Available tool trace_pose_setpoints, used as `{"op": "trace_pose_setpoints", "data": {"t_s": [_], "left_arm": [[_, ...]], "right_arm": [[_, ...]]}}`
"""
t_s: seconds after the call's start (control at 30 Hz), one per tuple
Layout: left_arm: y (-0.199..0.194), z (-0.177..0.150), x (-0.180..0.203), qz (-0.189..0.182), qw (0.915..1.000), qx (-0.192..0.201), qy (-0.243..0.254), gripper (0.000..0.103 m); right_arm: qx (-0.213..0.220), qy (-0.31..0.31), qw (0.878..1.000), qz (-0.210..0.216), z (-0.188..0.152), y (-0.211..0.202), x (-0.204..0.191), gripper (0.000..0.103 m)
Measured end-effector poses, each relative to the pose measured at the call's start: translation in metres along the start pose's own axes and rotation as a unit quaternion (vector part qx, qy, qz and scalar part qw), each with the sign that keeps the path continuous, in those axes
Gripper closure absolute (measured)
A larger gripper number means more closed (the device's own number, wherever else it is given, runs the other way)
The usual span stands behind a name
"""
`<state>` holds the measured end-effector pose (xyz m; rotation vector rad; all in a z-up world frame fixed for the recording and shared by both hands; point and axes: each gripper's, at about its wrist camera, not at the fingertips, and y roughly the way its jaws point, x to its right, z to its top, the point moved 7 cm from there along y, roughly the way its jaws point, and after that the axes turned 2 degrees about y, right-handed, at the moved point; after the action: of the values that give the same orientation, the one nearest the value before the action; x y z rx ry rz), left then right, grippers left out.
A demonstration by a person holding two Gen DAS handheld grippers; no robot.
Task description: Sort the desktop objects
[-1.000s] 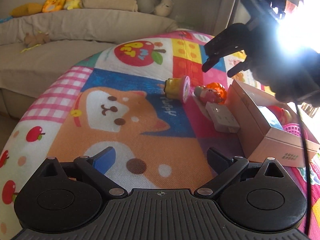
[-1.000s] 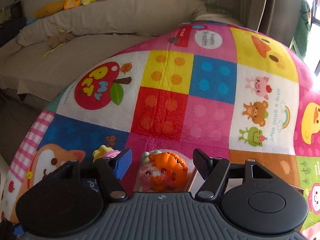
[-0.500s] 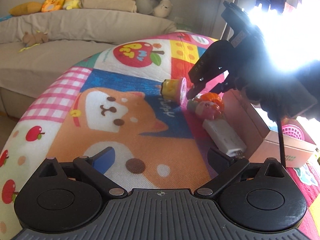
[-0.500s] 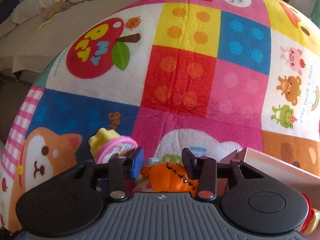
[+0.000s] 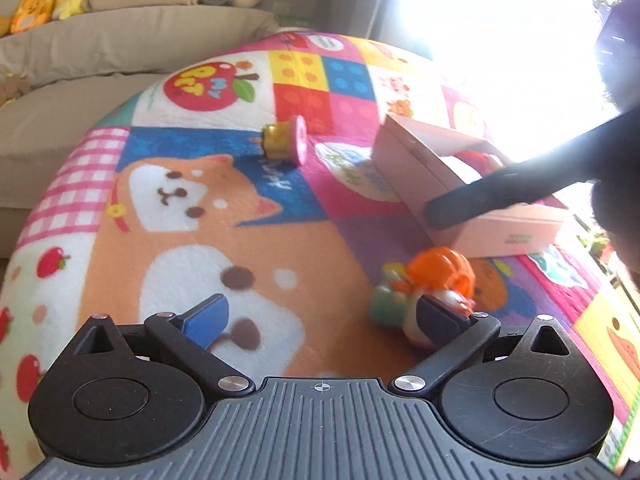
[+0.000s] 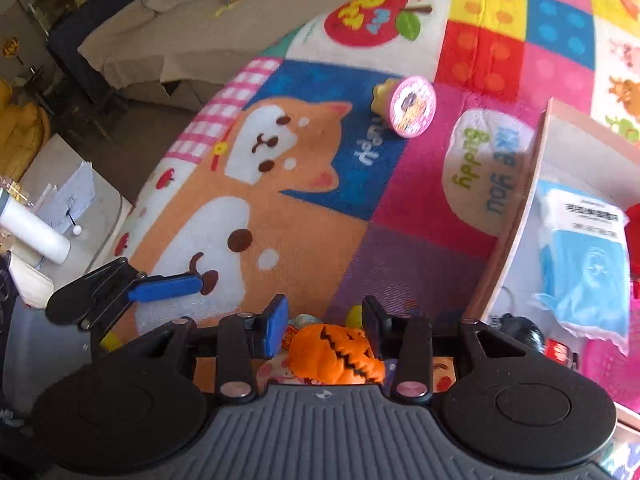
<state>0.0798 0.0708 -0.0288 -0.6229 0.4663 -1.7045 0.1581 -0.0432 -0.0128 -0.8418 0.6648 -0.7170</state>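
An orange-haired doll toy (image 5: pixel 434 280) lies on the patterned mat (image 5: pixel 248 216) beside my left gripper's right finger. My left gripper (image 5: pixel 320 316) is open and empty over the mat. In the right wrist view the same doll (image 6: pixel 334 350) sits between the fingers of my right gripper (image 6: pixel 325 322), whose jaws stand a little wider than the toy; contact is unclear. A yellow cup with a pink lid (image 5: pixel 286 143) lies on its side farther back, also in the right wrist view (image 6: pixel 408 106). A pink cardboard box (image 5: pixel 424 176) stands to the right.
The box (image 6: pixel 516 220) holds a blue-and-white packet (image 6: pixel 582 256), a red item and a pink basket (image 6: pixel 612 364). A beige sofa (image 5: pixel 100 40) with plush toys lies beyond the mat. A side table with papers and a white cylinder (image 6: pixel 32 228) stands at the left.
The right gripper came down over the doll and narrowed around it. The doll now lies much nearer the left gripper, and the white rectangular block beside it is out of sight.
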Motion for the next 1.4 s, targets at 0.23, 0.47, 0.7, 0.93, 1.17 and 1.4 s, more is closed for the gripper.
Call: {"op": "trace_pose_setpoints", "data": {"t_s": [0.23,0.47,0.7,0.93,1.17,1.4], "left_arm": [[0.075,0.093,-0.015,0.081,0.9957,0.039,-0.026,0.000],[0.154,0.132,-0.015,0.118,0.9927,0.014,-0.018,0.007],[0.147,0.122,-0.010,0.111,0.9938,0.000,0.001,0.054],[0.047,0.088,0.015,0.036,0.9991,0.020,0.003,0.056],[-0.038,0.051,0.019,0.010,0.9987,0.046,-0.022,0.056],[-0.065,0.005,0.032,-0.040,0.9983,0.016,-0.039,0.056]], "right_arm": [[0.196,0.009,0.975,-0.106,-0.020,-0.101,0.046,0.037],[0.208,0.018,0.965,-0.156,-0.065,-0.112,0.083,0.035],[0.229,0.091,0.949,-0.196,-0.088,-0.119,0.132,0.033],[0.225,0.075,0.961,-0.142,-0.100,-0.117,0.102,0.026],[0.168,0.009,0.985,-0.034,-0.090,-0.053,0.022,0.024],[0.154,0.060,0.986,-0.001,-0.056,-0.011,0.012,0.041]]}}
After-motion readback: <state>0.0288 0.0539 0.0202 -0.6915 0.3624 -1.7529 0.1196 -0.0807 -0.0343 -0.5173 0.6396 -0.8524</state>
